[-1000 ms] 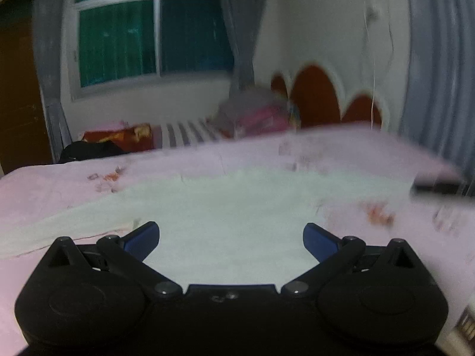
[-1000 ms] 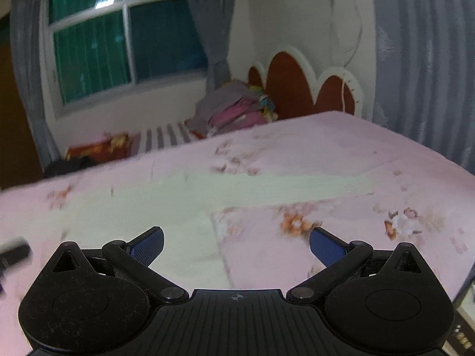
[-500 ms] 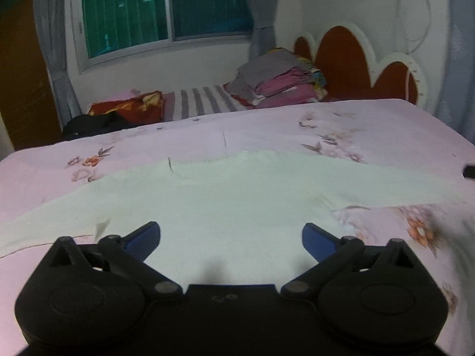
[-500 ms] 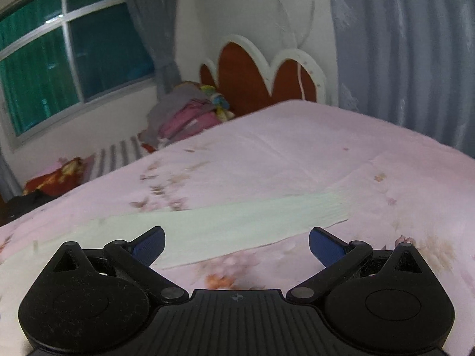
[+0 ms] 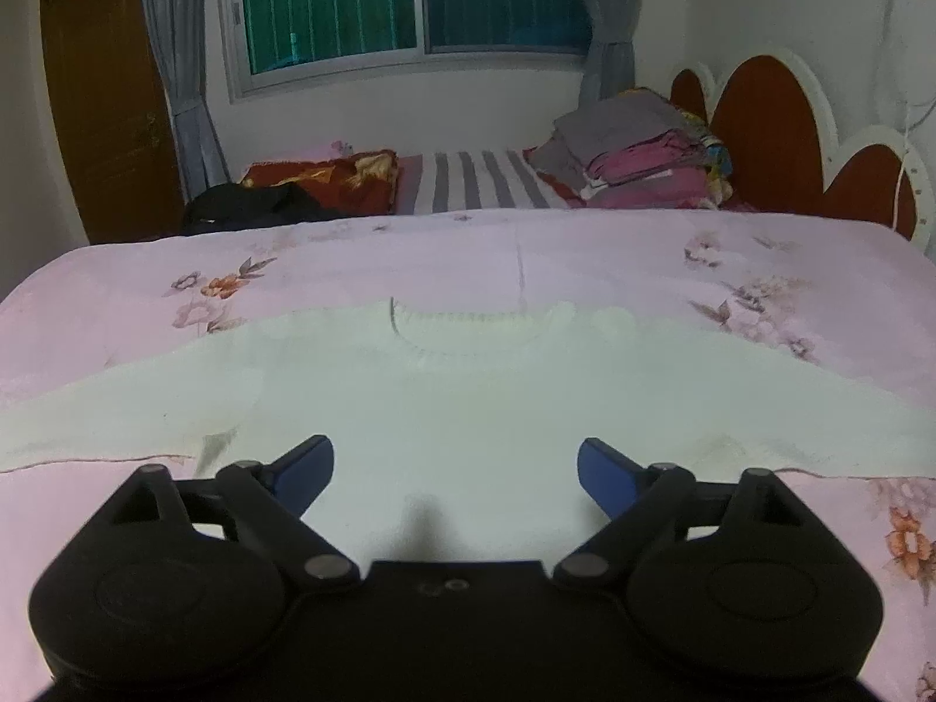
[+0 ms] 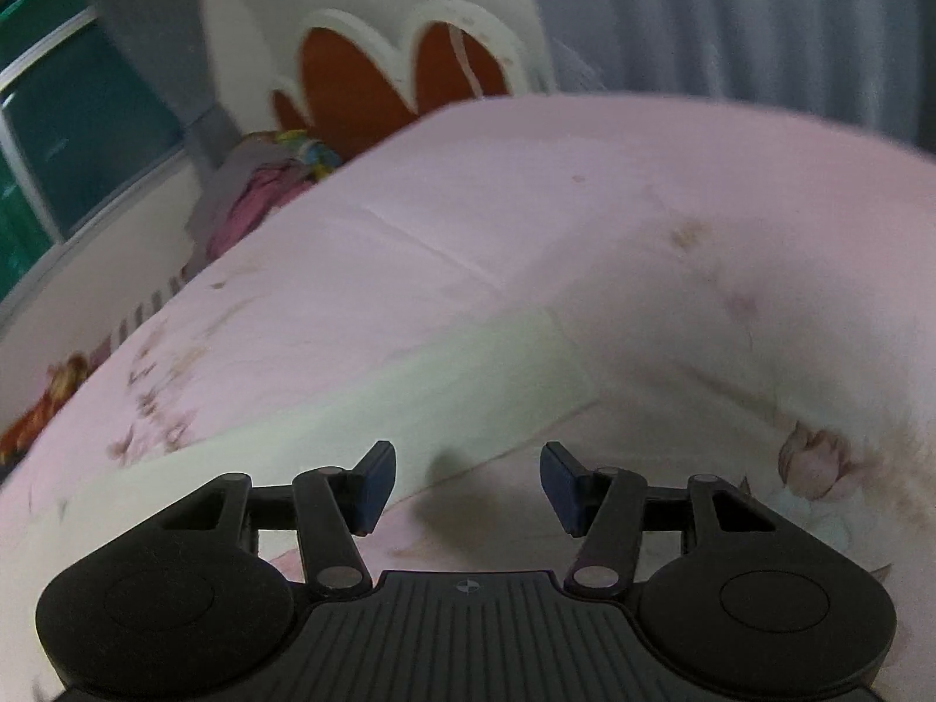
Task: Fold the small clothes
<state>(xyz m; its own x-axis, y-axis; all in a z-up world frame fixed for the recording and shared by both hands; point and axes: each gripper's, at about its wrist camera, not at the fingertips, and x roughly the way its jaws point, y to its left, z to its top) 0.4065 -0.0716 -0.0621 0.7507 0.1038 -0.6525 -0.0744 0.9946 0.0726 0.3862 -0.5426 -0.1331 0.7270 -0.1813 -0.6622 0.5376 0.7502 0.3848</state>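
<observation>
I've swung both claws in over the white sweater (image 5: 468, 409) lying flat on the pink bed (image 5: 117, 304). My left gripper (image 5: 455, 471) is wide; my right gripper (image 6: 462, 482), over a sleeve (image 6: 351, 409), has just been closing on nothing. It might pinch the sheet too.

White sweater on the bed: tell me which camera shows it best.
The left wrist view: the white sweater lies flat on the pink bedsheet, neckline, body and both sleeves visible. The right wrist view, blurred, shows only one sleeve running to its cuff.

left tongs (image 5: 455, 468) – matte black, blue pads, silver pivot screws; right tongs (image 6: 462, 485) – ribbed grey-black base.
</observation>
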